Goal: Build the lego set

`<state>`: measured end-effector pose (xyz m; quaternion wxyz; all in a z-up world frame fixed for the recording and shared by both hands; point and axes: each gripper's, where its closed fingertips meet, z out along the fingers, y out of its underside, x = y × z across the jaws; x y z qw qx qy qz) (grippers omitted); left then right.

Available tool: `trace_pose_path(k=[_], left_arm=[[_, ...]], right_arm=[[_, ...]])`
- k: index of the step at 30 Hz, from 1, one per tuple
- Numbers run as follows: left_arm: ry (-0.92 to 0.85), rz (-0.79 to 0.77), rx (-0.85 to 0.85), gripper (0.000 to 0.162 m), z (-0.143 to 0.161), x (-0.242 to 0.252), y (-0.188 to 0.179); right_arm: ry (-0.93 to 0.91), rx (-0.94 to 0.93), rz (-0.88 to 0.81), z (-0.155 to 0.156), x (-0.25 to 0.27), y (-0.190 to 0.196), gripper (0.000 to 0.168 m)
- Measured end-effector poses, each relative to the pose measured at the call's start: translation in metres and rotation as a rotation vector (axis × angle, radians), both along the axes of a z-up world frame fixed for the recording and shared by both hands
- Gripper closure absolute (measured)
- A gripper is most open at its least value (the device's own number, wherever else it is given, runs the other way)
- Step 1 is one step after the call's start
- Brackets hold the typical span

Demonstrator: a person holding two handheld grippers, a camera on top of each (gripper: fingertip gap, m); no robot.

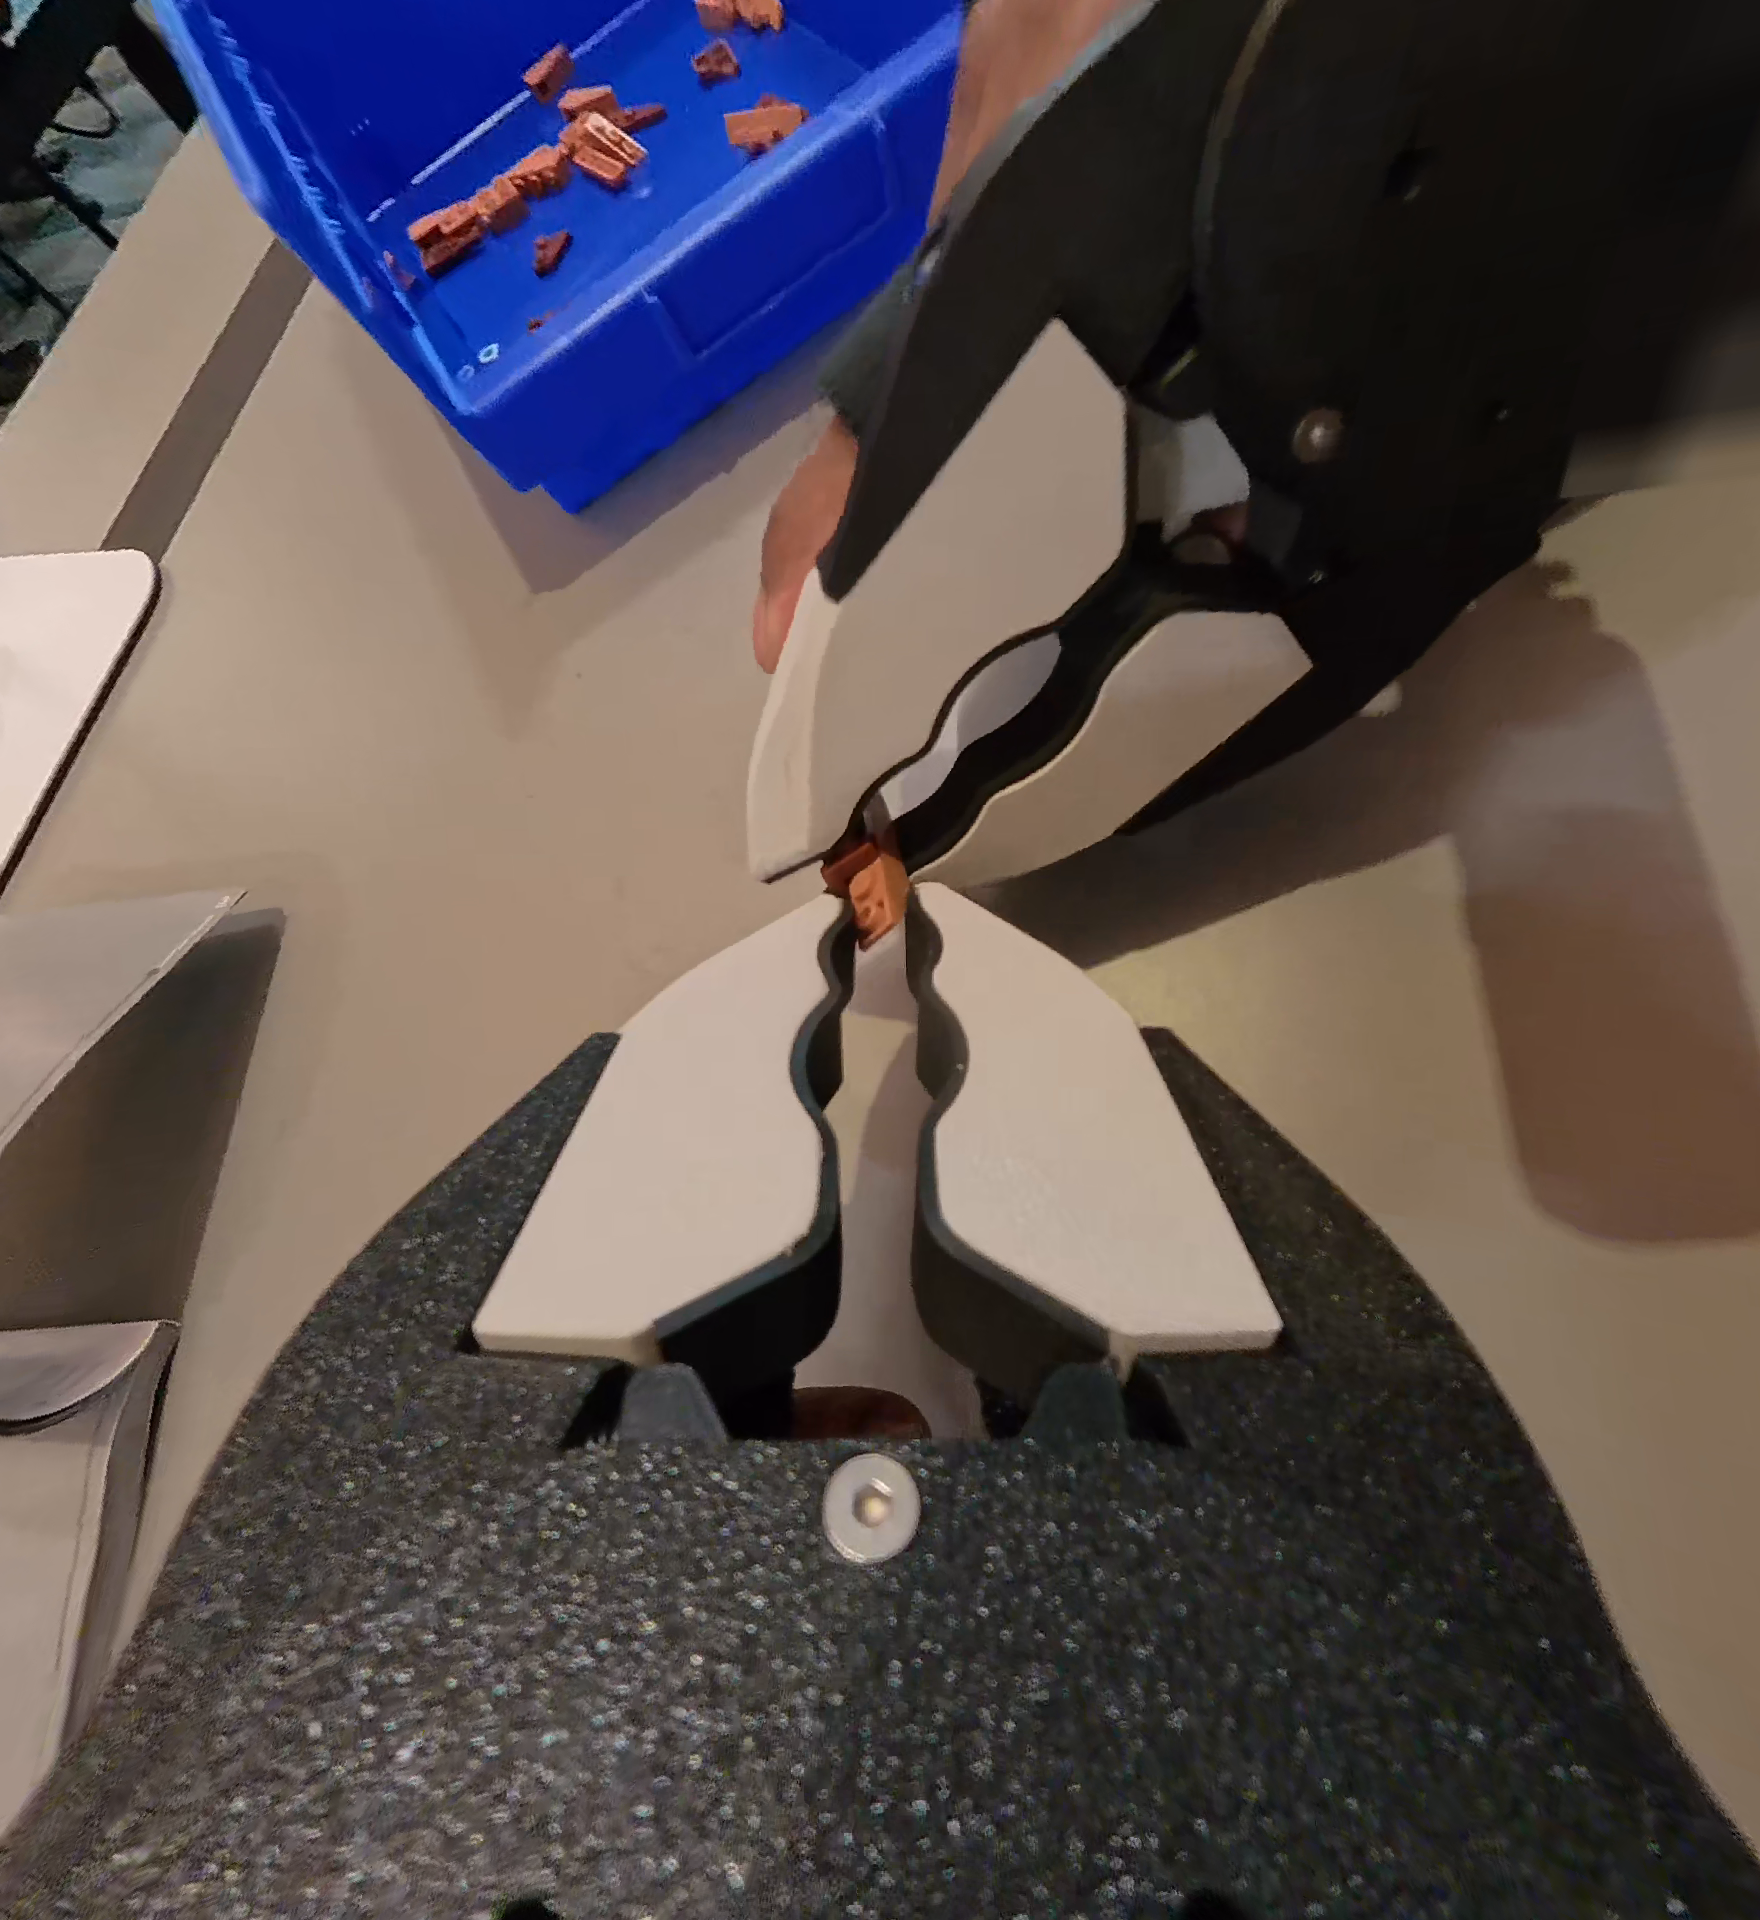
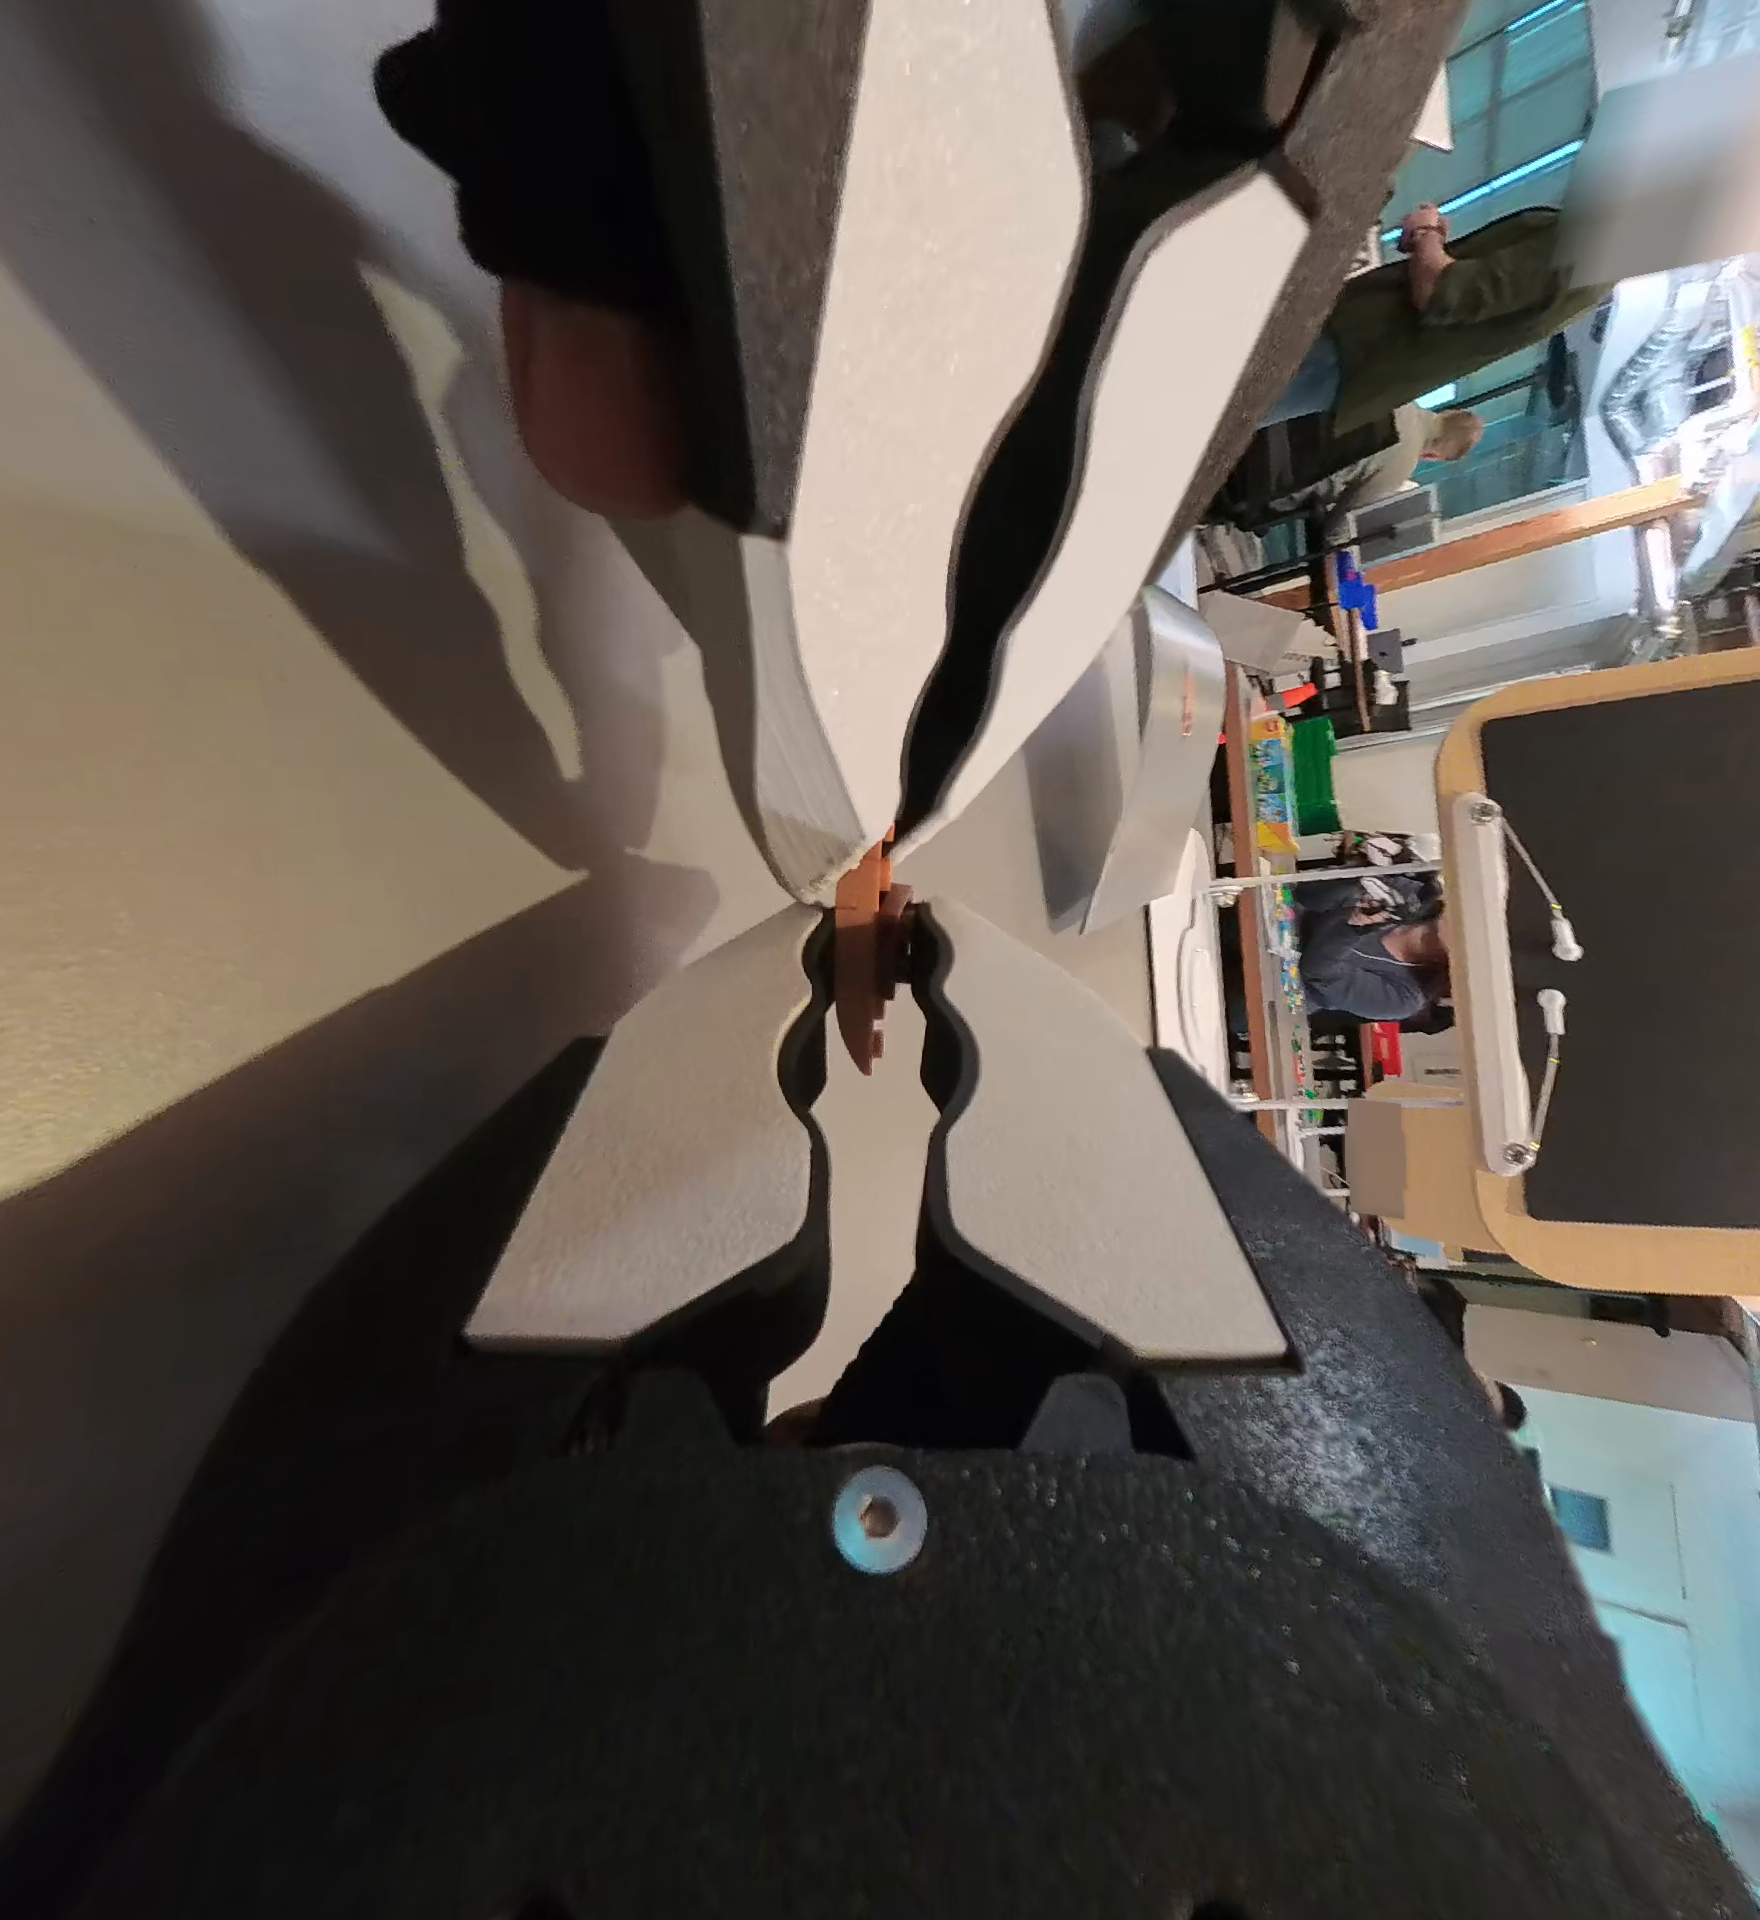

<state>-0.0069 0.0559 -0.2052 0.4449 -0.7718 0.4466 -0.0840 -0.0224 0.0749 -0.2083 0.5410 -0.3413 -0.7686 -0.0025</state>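
My left gripper [image 1: 871,923] is shut on a small brown lego piece [image 1: 876,906] above the tan table. My right gripper [image 1: 865,836] comes in from the upper right, tip to tip with the left, and is shut on another small brown piece [image 1: 848,868]. The two pieces touch where the tips meet. In the right wrist view my right gripper [image 2: 871,935] pinches a flat brown plate [image 2: 858,997] edge-on, and the left gripper [image 2: 884,844] reaches in from above with its piece [image 2: 868,873] against it. A person's hand [image 1: 798,551] holds the right gripper.
A blue bin [image 1: 751,343] holding several loose brown lego pieces [image 1: 533,187] stands at the back of the table [image 1: 440,727]. A curled silvery booklet or bag [image 1: 76,1091] and a white tray [image 1: 34,707] lie at the left. People and shelves are in the background [image 2: 1375,935]. Left and right tips are no more than a few centimetres apart.
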Motion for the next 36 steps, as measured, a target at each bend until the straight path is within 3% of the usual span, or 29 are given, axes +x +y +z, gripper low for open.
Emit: trace_pose_path(k=[11,31,36], left_arm=[[-0.350,0.219,-0.092,0.145,0.010,-0.007,0.007],[-0.351,0.200,0.067,0.154,0.018,-0.002,0.009],[-0.327,0.193,0.099,0.154,0.020,-0.005,0.009]], right_arm=[[0.104,0.123,-0.086,0.017,-0.003,0.009,0.155],[0.155,0.170,-0.113,0.025,-0.003,0.011,0.154],[0.194,0.182,-0.111,0.032,-0.001,0.012,0.144]])
